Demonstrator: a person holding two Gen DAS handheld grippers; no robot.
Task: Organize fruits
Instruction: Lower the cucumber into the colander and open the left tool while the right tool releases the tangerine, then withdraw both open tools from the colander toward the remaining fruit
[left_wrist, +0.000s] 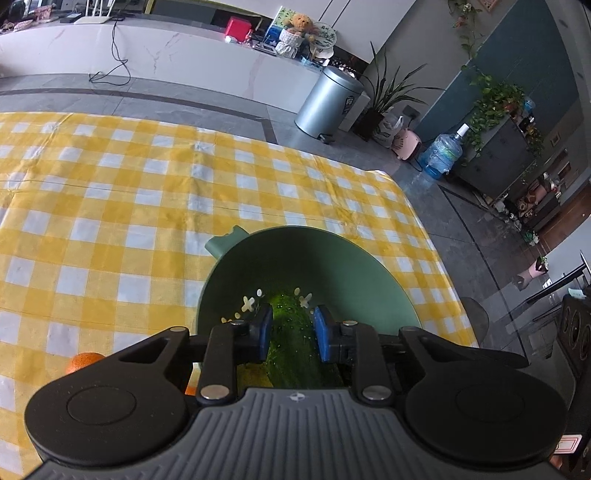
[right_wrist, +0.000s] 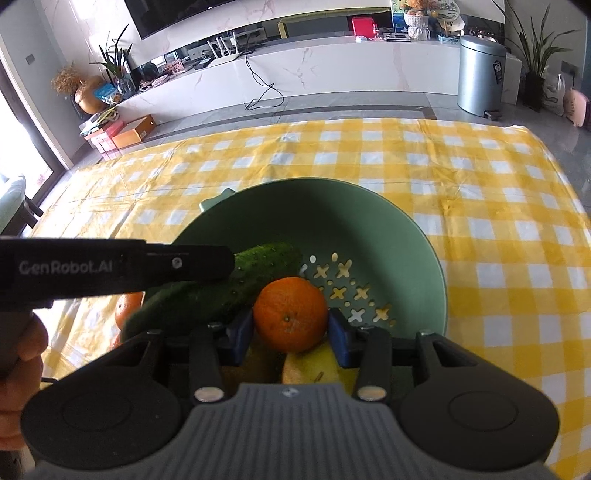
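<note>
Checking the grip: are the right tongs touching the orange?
Touching. The right wrist view shows both blue pads of the right tongs pressed against the orange.

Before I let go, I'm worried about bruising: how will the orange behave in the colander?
The orange is round, so it will likely roll toward the colander's low middle. Its rind looks firm, so probably no bruising. The cucumber may stop it.

A yellow checked tablecloth (right_wrist: 461, 177); beyond it — a steel bin (right_wrist: 480, 74) and potted plant (left_wrist: 384, 96).
</note>
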